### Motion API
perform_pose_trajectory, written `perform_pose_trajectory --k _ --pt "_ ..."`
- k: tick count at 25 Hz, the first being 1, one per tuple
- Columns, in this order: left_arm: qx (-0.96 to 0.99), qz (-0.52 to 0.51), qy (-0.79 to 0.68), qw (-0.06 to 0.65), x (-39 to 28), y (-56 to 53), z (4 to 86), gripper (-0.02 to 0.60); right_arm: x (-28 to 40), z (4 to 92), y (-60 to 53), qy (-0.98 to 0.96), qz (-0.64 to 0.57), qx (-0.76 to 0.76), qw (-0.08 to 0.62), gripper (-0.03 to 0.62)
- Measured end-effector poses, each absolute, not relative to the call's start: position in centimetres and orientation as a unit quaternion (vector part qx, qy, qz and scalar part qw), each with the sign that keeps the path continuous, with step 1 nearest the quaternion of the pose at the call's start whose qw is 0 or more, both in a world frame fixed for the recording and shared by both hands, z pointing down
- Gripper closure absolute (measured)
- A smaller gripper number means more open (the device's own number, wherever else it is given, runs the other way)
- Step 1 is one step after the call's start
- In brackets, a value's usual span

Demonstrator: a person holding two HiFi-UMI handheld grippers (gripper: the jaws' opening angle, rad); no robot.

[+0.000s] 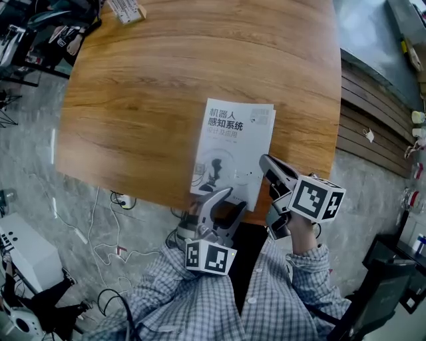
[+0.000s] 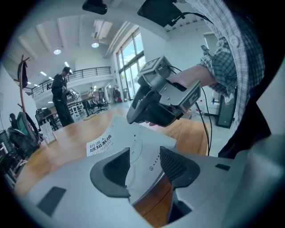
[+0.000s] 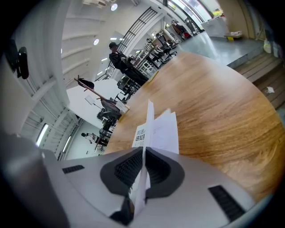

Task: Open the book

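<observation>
A white paperback book (image 1: 229,156) with Chinese characters on its cover lies on a wooden desk (image 1: 153,86), its near end reaching the desk's near edge, closer to the near right corner than to the left. The person, in checked sleeves (image 1: 166,293), works at that edge with a gripper in each hand.

The right gripper (image 1: 267,164) sits at the book's near right corner. Its own view shows the jaws clenched on a thin sheet, the front cover, which stands up edge-on between the pads and away from the pages beneath. In the head view the pages fan slightly along the book's right side.

The left gripper (image 1: 226,205) points at the book's near end from just off the desk's near edge. Its jaws are released and stand wide apart. The cover shows in the gap between them, and neither pad presses on it.

A small box (image 1: 126,10) rests at the desk's far edge, well apart from the book. Cables (image 1: 106,246) trail over the grey floor off the near left corner. In the left gripper view a person (image 2: 60,95) stands in the hall beyond the desk.
</observation>
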State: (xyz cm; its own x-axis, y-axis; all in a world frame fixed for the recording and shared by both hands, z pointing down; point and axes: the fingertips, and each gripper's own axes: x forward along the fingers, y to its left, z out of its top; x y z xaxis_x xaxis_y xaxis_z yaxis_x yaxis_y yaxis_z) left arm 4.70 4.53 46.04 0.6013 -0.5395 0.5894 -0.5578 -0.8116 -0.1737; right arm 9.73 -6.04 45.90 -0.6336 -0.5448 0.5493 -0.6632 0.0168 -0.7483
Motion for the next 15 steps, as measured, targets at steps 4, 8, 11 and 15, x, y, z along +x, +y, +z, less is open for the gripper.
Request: perform_pose_trajectory --k 4,8,11,15 --pt "0.898 0.330 -0.292 0.009 4.5 5.2 45.8 0.393 9.7 45.6 -6.2 -0.710 0.559 0.425 0.050 0.563" --pt "0.895 0.341 -0.286 0.010 4.0 6.2 45.7 0.393 9.6 45.5 -6.2 -0.708 0.563 0.424 0.044 0.563" --pt "0.892 0.346 -0.290 0.021 3.5 6.6 45.6 0.393 9.5 45.3 -6.3 -0.709 0.563 0.423 0.044 0.563" --pt "0.896 0.344 -0.279 0.012 4.0 6.7 45.4 0.385 9.1 44.5 -6.5 -0.711 0.563 0.419 0.034 0.563"
